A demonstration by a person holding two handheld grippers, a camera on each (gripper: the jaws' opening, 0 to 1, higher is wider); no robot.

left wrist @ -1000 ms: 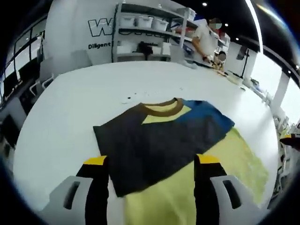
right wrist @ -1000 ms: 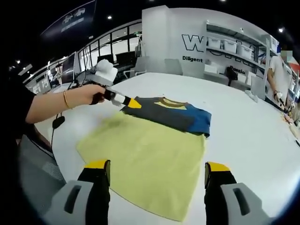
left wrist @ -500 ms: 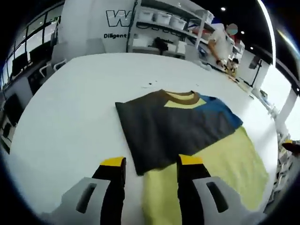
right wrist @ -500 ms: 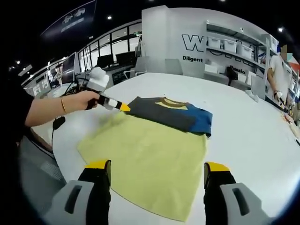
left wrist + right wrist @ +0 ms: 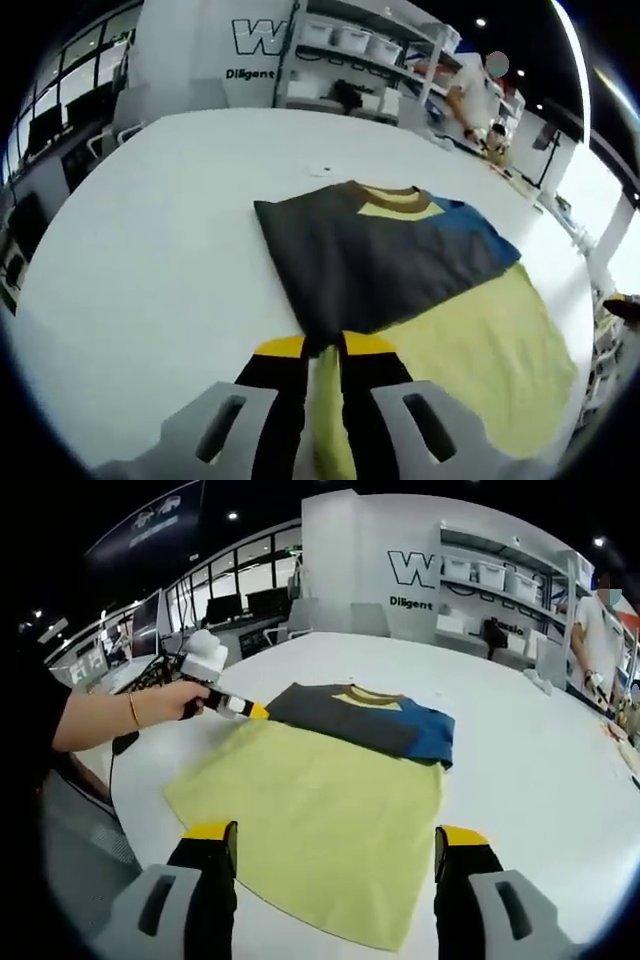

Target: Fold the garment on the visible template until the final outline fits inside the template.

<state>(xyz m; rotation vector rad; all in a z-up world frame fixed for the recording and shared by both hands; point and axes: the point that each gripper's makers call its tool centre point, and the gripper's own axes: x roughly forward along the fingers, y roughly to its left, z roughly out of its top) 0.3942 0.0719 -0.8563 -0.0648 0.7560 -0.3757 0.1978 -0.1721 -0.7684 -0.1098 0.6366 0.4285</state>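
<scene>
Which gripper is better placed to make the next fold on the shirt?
Left, probably. The left gripper has its jaws nearly shut at the near corner of the dark grey, blue and yellow T-shirt. The right gripper hangs open, short of the yellow hem, touching nothing.

White wall [image 5: 350, 540] — large "W", cut off; below it, "Diligent".

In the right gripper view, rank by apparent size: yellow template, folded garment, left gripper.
1. Yellow template, largest.
2. Folded garment.
3. Left gripper, smallest, at the garment's corner.
The template lies nearer the camera, which inflates it.
</scene>
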